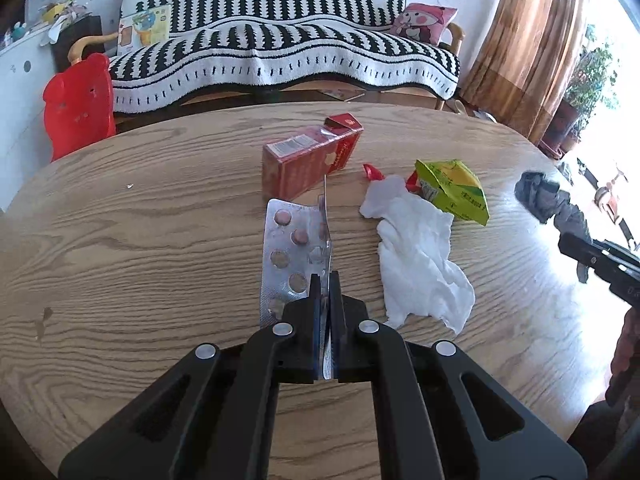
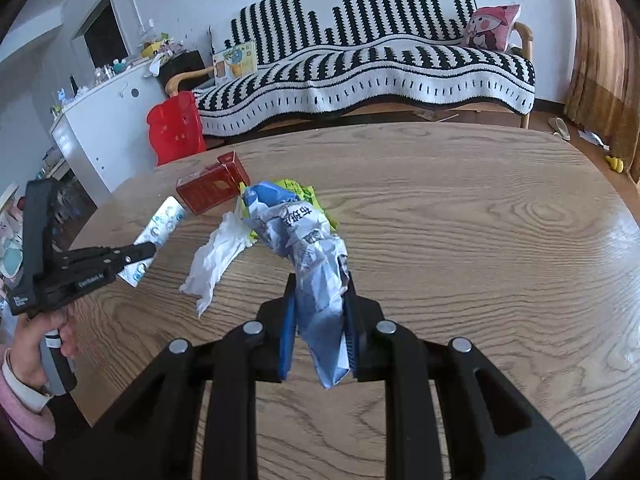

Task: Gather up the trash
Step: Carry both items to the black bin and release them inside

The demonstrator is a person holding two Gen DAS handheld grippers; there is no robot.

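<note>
My left gripper (image 1: 325,280) is shut on a silver pill blister pack (image 1: 288,252), which stands up from between its pads just above the wooden table (image 1: 140,240). From the right wrist view the same left gripper (image 2: 150,249) shows at the left, with the blister pack (image 2: 160,224) sticking out of its tip. My right gripper (image 2: 320,280) is shut on a crumpled blue-and-white paper wrapper (image 2: 304,240). On the table lie a red carton (image 1: 308,156), a white tissue (image 1: 420,256) and a yellow-green wrapper (image 1: 456,188). The red carton (image 2: 212,188) and tissue (image 2: 216,256) also appear beyond the right gripper.
A striped sofa (image 1: 280,52) stands past the table's far edge, with a red plastic stool (image 1: 78,104) at its left. A white cabinet (image 2: 108,120) is at the left, a curtain (image 1: 532,40) at the right. A hand and pink sleeve (image 2: 28,364) hold the left tool.
</note>
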